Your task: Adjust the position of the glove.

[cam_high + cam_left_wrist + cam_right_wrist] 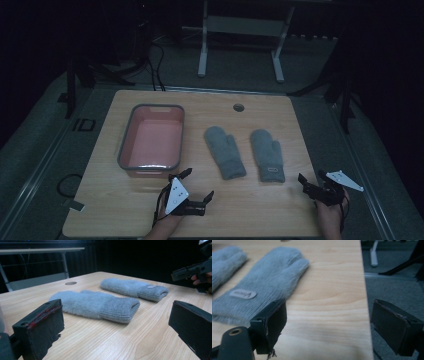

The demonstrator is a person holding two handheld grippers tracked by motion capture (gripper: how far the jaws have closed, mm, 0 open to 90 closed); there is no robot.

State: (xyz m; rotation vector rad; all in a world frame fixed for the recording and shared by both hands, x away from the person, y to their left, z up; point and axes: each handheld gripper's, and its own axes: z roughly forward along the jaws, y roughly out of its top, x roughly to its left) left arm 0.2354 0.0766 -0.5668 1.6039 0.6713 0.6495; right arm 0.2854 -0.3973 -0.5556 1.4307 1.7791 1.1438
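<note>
Wooden table (pixel 125 210), grey floor (pixel 240 65), dark room

Two grey mittens (pixel 225 152) (pixel 267 155) lie beside a pink tub (pixel 152 140) on the table (pixel 120 205).

Two grey mittens are lying on the wooden table (pixel 125 210): the left mitten (pixel 225 151) and the right mitten (pixel 267 155), the latter bearing a small label. One pink basin (pixel 151 140) is sitting beside them. Two grippers are hovering, the left gripper (pixel 195 185) and the right gripper (pixel 310 181).
</note>
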